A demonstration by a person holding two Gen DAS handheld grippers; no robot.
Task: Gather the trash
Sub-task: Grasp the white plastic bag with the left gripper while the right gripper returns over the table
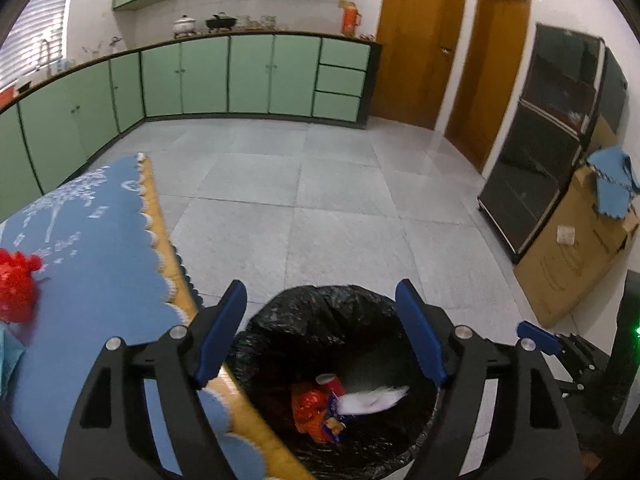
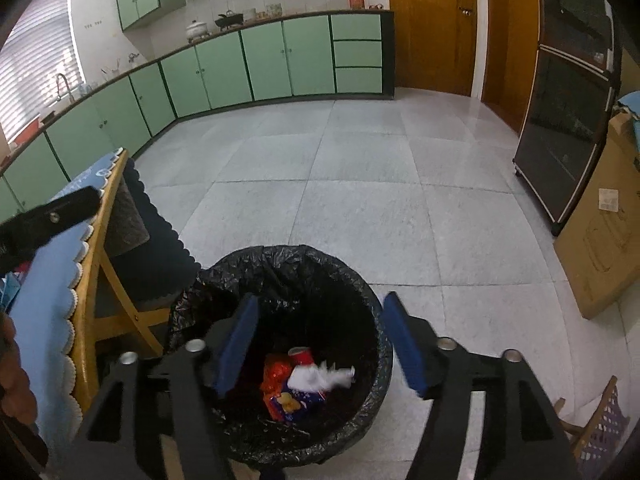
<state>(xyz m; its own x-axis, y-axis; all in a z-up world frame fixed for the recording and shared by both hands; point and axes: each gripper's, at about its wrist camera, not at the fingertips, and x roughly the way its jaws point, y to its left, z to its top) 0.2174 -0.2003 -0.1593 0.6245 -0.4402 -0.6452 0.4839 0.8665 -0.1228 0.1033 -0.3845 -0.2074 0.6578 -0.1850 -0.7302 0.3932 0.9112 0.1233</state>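
Black liner: trash bin lined with a black bag, at 6 o'clock in both wrist views, directly beneath both grippers.
Bin contents: red can, orange snack wrapper, white crumpled paper, all lying at the bottom; paper blurred in the left view, perhaps not yet settled.
Left gripper: blue pads spread wide, nothing between them, poised over the bin rim.
Right gripper: likewise spread apart and empty, over the bin mouth; its tip also visible at 4 o'clock in the left view.
Step in hand: drop-off, judged done; both loads apparently released into the bin.
Remaining trash: red crumpled wrapper on the blue tablecloth, at 9 o'clock in the left view, well apart from the bin.
Next move, as a judgement: lift clear of the bin, swing toward 9 o'clock, come down over the red wrapper with pads straddling it, then close.
In the way: wooden table edge right beside the bin; scalloped cloth fringe liable to be pinched along with the wrapper.
Surroundings: green cabinets at 12 o'clock, cardboard box at 3 o'clock, bare tiled floor between.
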